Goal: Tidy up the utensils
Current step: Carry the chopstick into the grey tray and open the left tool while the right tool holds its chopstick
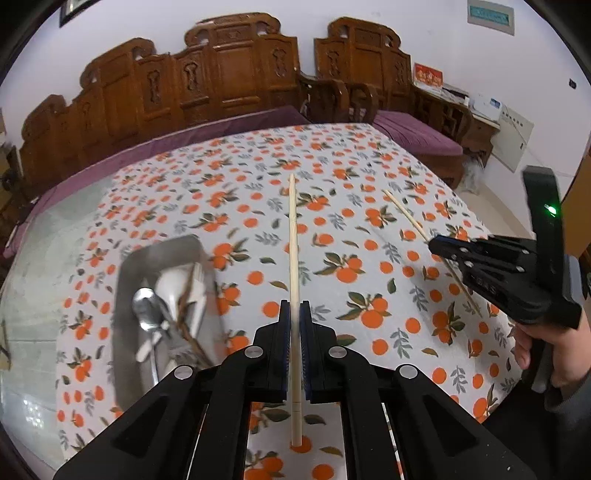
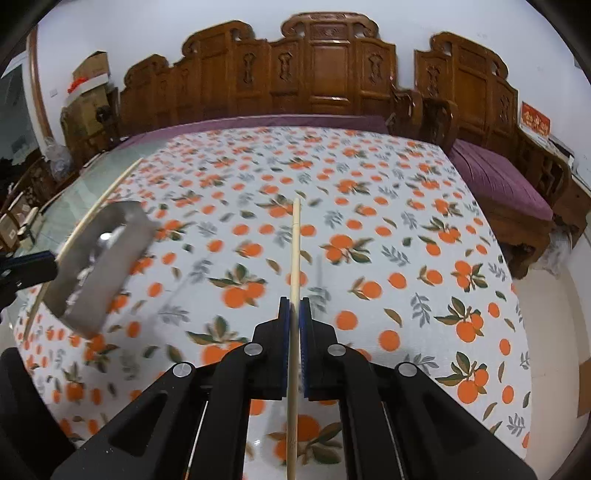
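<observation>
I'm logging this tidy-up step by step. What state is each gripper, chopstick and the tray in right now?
left gripper: shut on a chopstick.
right gripper: shut on the other chopstick.
left chopstick: clamped, lifted off the tablecloth, pointing away.
right chopstick: clamped, lifted, pointing away.
metal tray: resting on the tablecloth, holding a spoon and other cutlery.

Nothing legible anywhere. On the red sign [image 2: 535,123] against the wall at right, gold characters — too blurred to make out; same for the green-framed plaque [image 1: 490,16] high on the wall and the white box [image 1: 487,105] with a blue mark on the side table. Faint markings on the right gripper's body — unreadable too.
</observation>
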`<action>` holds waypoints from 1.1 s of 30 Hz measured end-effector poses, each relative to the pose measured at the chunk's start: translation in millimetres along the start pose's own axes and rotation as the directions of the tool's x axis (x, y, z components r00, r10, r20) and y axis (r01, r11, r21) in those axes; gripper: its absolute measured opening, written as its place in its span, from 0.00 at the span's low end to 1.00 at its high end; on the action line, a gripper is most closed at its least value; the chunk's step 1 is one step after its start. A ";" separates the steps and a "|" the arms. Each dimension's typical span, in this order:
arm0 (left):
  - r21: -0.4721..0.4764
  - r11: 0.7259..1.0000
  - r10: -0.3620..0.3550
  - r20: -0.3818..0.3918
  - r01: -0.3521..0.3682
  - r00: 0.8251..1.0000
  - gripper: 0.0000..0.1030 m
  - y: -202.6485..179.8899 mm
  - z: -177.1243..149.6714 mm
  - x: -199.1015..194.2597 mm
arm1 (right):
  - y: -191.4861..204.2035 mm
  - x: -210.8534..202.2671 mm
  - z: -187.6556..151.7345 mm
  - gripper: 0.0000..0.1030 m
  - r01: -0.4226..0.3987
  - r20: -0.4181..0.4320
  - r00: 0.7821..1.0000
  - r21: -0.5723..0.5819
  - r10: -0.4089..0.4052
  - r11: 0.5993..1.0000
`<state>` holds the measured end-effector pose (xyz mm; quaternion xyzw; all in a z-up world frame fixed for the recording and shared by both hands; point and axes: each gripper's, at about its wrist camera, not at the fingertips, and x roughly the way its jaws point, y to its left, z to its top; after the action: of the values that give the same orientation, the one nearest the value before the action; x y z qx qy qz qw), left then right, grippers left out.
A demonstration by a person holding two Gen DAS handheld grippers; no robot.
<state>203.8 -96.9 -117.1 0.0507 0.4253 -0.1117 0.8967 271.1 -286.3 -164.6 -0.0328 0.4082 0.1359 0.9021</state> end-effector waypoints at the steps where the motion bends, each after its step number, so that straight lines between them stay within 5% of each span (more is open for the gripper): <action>1: -0.004 1.000 0.001 0.004 -0.001 1.000 0.04 1.8 0.6 -3.3 | 6.3 -7.3 3.0 0.06 0.000 0.009 1.000 -0.011 0.000 1.000; 14: 0.002 1.000 -0.006 0.051 0.006 0.999 0.04 39.5 15.1 -46.7 | 71.8 -69.8 43.7 0.06 -0.057 0.078 0.995 -0.061 0.062 0.996; 33: -0.024 0.999 -0.041 -0.071 0.039 0.997 0.04 121.9 -2.3 11.1 | 136.8 -42.5 78.9 0.06 -0.158 0.041 0.986 -0.122 0.164 0.980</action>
<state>238.5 20.0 -127.7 0.0360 0.4592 -0.1231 0.8790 264.5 -150.6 -73.4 -0.0497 0.3776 0.2333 0.8947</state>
